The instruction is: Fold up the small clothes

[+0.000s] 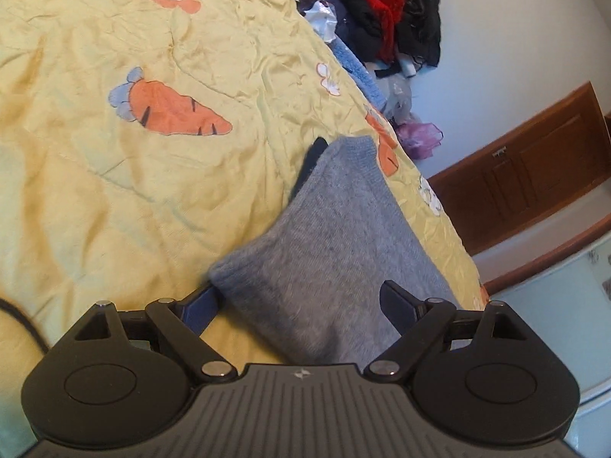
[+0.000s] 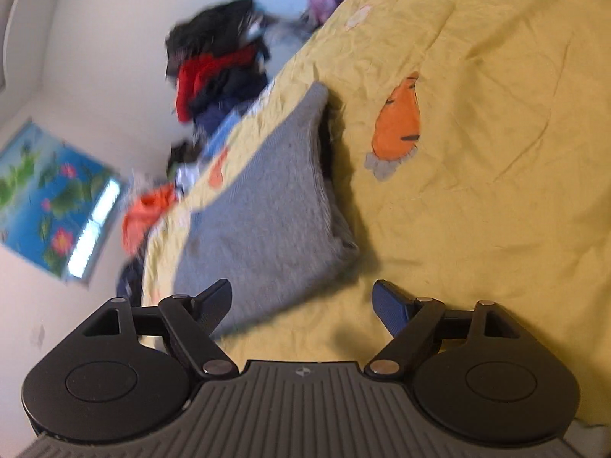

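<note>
The folded grey sweater (image 1: 324,252) lies on the yellow bedspread (image 1: 114,198) near the edge of the bed; the left gripper (image 1: 301,305) has its jaws wide open on both sides of the sweater's near end and they do not press it. The right gripper (image 2: 301,305) also has wide open jaws holding nothing, with the sweater (image 2: 267,221) just ahead and partly behind its left finger. Both grippers point slanting down at the bed, and the right wrist view is blurred, so the pile of clothes (image 2: 217,72) beside the bed is hard to make out.
</note>
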